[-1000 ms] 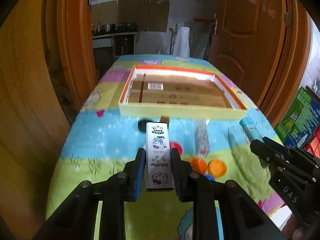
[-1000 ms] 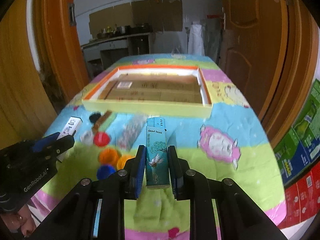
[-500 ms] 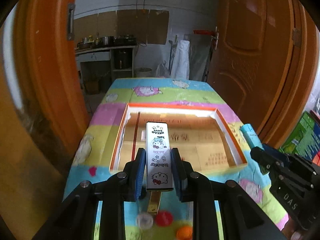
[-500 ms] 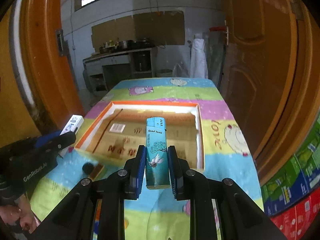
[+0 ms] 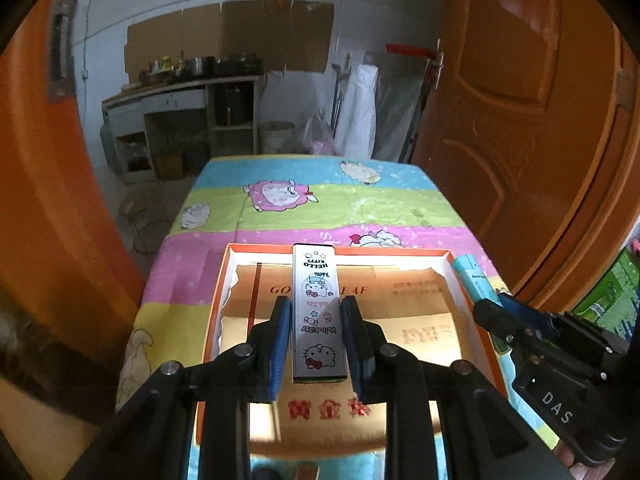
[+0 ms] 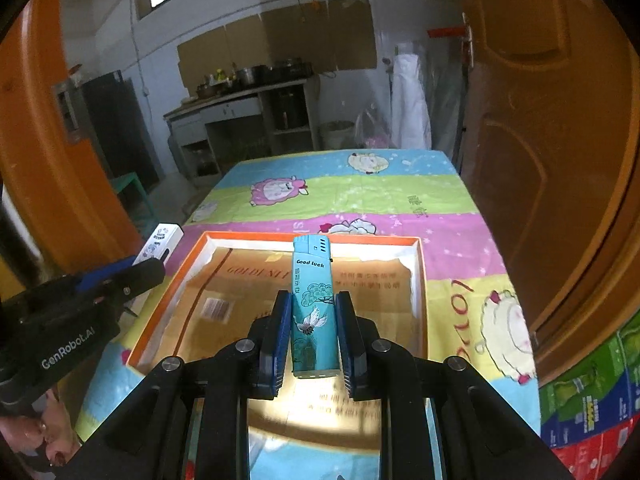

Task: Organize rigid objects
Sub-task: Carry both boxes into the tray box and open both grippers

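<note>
The white Hello Kitty lighter point(image 5: 319, 312) is clamped between the blue pads of the left gripper point(image 5: 316, 344), its long axis laid along the fingers and pointing away toward the far wall of the orange-rimmed tray point(image 5: 216, 304). The teal Good Luck lighter point(image 6: 312, 304) is pinched the same way in the right gripper point(image 6: 312, 336), cap end forward. Both lighters are held in the air above the tray's gold-lined floor (no contact with the lining can be seen), so the drop zone lies straight below and slightly ahead of each tool. Neither side is clearly nearer; the left tool is placed toward the tray's left half, the right toward its right rim, as the side views of each other suggest. Both tools are pitched forward and down, roughly parallel and well apart. A lowering followed by a release is judged to be the next requirement, with each lighter laid flat lengthwise.
</note>
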### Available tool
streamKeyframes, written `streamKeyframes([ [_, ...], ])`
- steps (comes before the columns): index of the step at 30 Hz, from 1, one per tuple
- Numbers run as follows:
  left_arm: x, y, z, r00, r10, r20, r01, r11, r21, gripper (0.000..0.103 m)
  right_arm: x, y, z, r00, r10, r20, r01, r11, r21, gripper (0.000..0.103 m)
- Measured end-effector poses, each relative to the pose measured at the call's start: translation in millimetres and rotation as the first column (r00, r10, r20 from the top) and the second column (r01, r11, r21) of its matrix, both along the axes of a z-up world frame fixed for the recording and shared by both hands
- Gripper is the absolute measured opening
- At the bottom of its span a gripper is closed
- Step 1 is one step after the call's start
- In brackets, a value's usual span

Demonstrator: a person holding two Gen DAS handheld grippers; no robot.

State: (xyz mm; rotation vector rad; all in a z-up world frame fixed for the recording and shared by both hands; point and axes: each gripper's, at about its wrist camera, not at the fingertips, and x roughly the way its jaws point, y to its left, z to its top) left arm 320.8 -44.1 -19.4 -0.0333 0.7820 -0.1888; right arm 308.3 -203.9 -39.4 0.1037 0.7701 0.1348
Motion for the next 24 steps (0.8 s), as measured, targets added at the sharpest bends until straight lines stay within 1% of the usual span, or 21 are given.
streamKeyframes([
  [4,25.4,-3.1,-13.5,0.999,0.002,-0.038,-0.001,1.000,0.015,0.026,29.3,0.0,-13.6,0.999,-0.005,-0.038,0.004,1.000,-0.016,0.023],
  [12,61.9,-3.2,-41.5,0.995,0.024,-0.095,-0.022,1.000,0.022,0.026,72.6,5.8,-41.3,0.995,0.001,-0.101,-0.005,0.999,-0.034,0.023],
  [18,85.4,-3.6,-63.9,0.988,0.039,-0.147,-0.035,0.999,0.033,0.026,96.8,8.1,-62.0,0.989,0.001,-0.149,-0.006,0.999,-0.032,0.023],
  [24,97.4,-5.0,-82.9,0.982,0.040,-0.183,-0.032,0.998,0.048,0.026,112.0,7.8,-79.0,0.982,-0.004,-0.189,-0.003,0.999,-0.035,0.023],
])
